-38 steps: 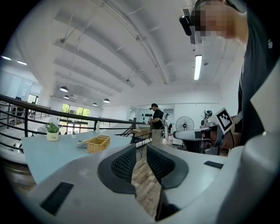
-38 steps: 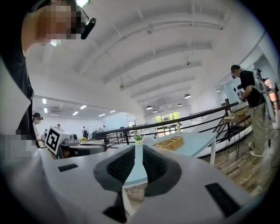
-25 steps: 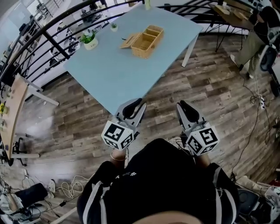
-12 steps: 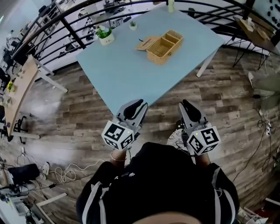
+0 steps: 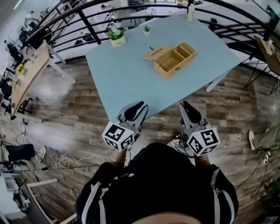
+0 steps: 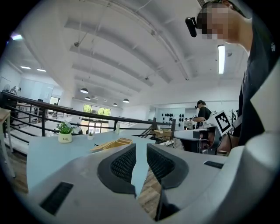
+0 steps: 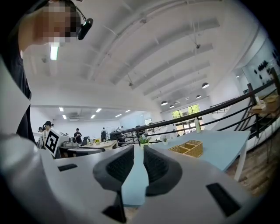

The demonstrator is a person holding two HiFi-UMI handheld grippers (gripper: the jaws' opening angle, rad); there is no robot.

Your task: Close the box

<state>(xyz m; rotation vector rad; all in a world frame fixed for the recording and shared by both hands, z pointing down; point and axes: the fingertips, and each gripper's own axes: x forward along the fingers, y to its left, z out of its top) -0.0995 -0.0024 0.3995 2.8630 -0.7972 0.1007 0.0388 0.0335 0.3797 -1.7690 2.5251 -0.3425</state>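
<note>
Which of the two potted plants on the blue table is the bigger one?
The larger plant stands by the table's left corner in the head view. The smaller plant sits to its right, nearer the wicker box.

Tan woven box (image 5: 178, 61) upright on pale blue table (image 5: 127, 83), open, lid (image 5: 156, 53) flat just beside it.

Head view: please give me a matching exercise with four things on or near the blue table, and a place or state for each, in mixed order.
Things:
1. wicker box
2. potted plant
3. white bottle
4. left gripper

Places or states:
A. nearest the person, jaws apart, nothing between them
B. on the table, its lid open
C. in a white pot near the table's left corner
D. at the table's far corner

Pairs: 1-B, 2-C, 3-D, 4-A
</note>
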